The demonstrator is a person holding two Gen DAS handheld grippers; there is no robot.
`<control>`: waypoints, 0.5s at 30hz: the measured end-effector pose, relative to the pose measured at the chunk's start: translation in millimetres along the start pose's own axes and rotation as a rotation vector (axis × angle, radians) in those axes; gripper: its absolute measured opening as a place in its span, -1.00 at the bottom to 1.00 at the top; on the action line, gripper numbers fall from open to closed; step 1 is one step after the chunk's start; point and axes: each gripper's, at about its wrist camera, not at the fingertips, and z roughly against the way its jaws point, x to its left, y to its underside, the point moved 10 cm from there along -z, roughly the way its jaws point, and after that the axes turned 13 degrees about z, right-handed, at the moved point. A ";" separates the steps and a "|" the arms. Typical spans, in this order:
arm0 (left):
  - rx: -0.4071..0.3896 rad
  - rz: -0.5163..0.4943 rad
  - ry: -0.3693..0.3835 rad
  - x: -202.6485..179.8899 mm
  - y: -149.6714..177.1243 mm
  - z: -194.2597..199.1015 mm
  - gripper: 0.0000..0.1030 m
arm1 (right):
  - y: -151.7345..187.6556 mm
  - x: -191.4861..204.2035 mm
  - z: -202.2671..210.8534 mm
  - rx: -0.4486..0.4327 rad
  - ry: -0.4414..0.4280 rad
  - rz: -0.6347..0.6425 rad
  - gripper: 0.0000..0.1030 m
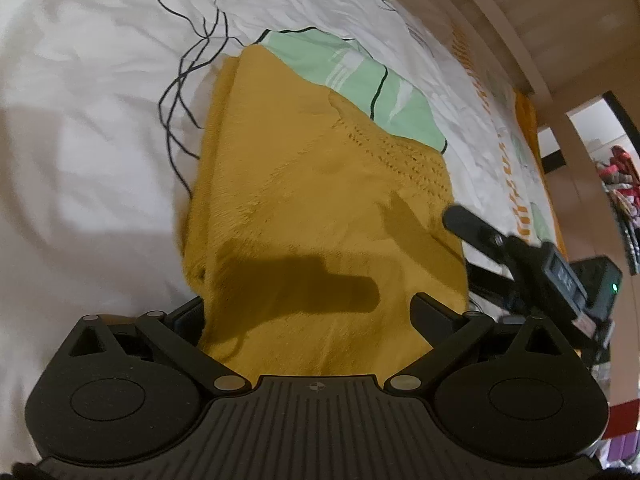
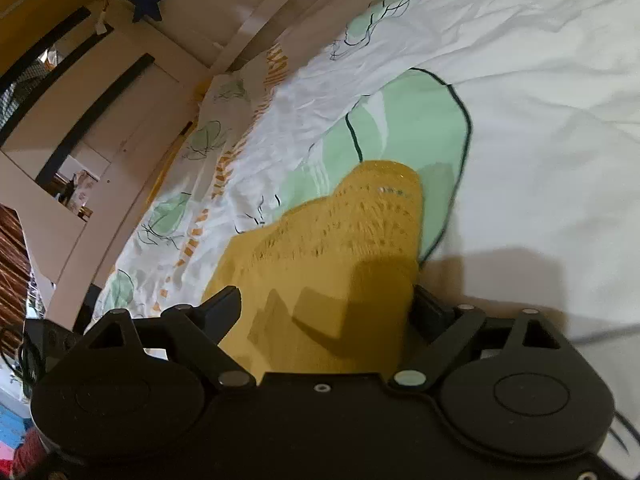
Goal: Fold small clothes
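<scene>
A mustard-yellow knitted garment lies folded on the white bedspread. My left gripper is open, its fingers spread wide on either side of the garment's near edge. My right gripper is open too, its fingers either side of the same garment, whose lacy knit edge points away. One finger of the right gripper shows in the left wrist view at the garment's right edge.
The bedspread has mint-green leaf prints and black line drawings. A wooden bed frame runs along the far side. A white wardrobe stands beyond the bed. A dark device with a green light sits at the right.
</scene>
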 end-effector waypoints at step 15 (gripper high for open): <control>0.016 0.001 0.022 -9.4 15.3 -1.1 0.66 | -13.2 4.9 -18.7 0.026 -0.064 0.046 0.98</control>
